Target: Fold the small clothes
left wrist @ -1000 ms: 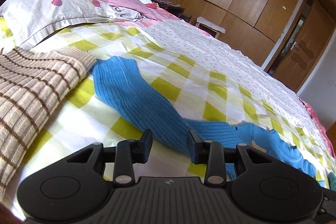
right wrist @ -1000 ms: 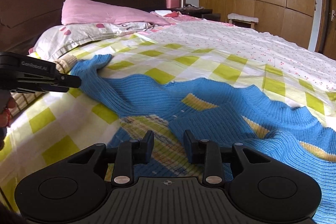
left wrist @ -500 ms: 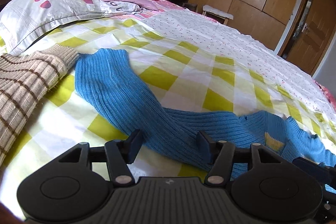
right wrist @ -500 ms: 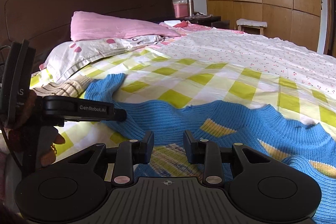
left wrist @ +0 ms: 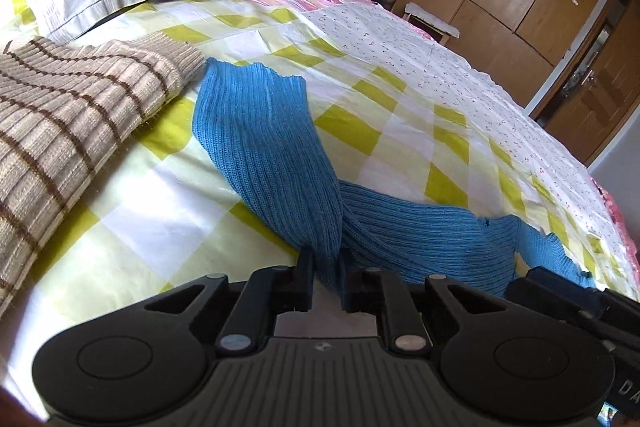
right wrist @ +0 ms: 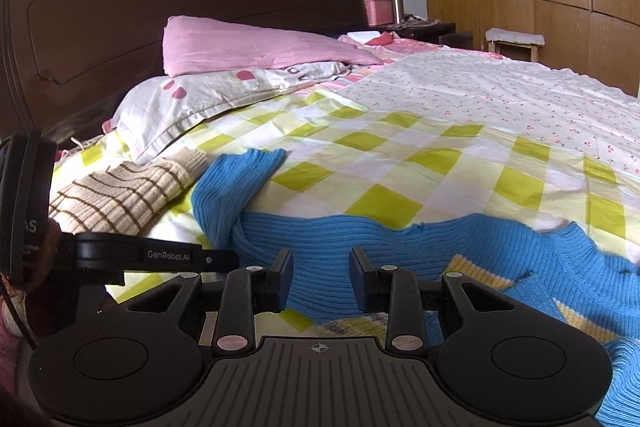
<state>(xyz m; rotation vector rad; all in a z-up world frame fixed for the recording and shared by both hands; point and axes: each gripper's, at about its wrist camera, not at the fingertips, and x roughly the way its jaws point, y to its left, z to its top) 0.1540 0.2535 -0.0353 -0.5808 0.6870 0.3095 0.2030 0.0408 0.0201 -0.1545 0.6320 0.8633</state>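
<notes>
Lying mostly spread across the checked bed [right wrist: 400,131], the blue sweater [right wrist: 400,243] looks barely folded. The left gripper [left wrist: 326,281] pinches its sleeve [left wrist: 272,147]; the right gripper [right wrist: 320,281] hovers open above the body. A striped beige knit [left wrist: 60,115] lies left. "GenRobot.AI" marks the left gripper.

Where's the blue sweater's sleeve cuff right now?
In both views the cuff lies on the checked sheet beside the striped sweater, below the pillows, left of centre.
</notes>
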